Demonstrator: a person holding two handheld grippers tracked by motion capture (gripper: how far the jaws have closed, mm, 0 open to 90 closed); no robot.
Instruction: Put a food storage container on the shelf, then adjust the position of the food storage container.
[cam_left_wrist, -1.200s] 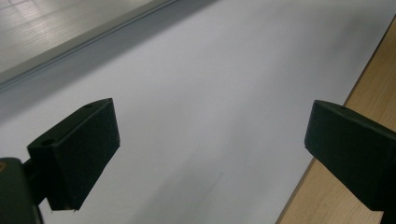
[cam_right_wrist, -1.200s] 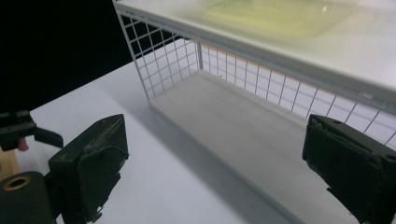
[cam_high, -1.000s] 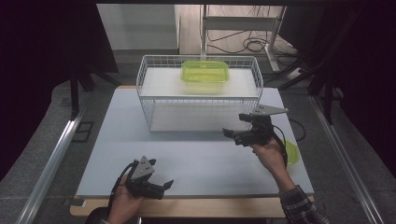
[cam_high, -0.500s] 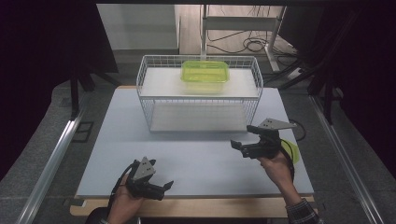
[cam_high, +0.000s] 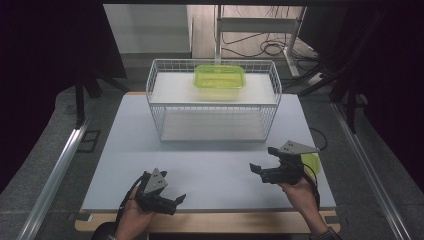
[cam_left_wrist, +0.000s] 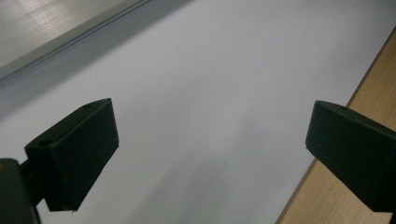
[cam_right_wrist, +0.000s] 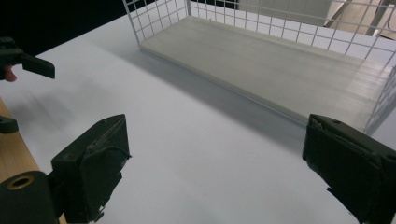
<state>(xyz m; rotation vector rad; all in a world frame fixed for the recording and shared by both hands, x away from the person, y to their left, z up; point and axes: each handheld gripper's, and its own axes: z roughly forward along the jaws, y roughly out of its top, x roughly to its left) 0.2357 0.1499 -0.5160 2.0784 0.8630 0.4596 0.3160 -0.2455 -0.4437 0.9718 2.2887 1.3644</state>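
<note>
**A:** How far along did the work look at that moment?

**B:** Between steps, as I judged it. One bench (cam_high: 210, 170) carried everything. One wire rack (cam_high: 155, 107) stood at its 12 o'clock end, with two shelves. One green-yellow tub (cam_high: 219, 77) sat on the upper shelf, a little toward 1 o'clock. That part looked done. The lower shelf was bare.

**A:** And what was left?

**B:** One flat green-yellow piece (cam_high: 312, 161) lay at the bench's 4 o'clock edge, partly hidden behind the right tongs (cam_high: 263, 159). It might have been the tub's lid, but I couldn't tell. Being the thing nearest those tongs, it looked like what remained to be picked up. Nothing had hold of it.

**A:** So both tongs were empty?

**B:** Yes, two tongs, one in each hand. The right tongs (cam_right_wrist: 215, 158) had their jaws spread wide with nothing between them, pointing toward the rack (cam_right_wrist: 154, 23) at 11 o'clock. The left tongs (cam_high: 176, 202) sat at the bench's 7 o'clock corner. In the left gripper view those tongs (cam_left_wrist: 210, 140) gaped just as wide over bare bench by the wooden edge, gripping nothing.

**A:** The final count?

**B:** One bench, one rack, one tub, one flat piece, two tongs.
</note>
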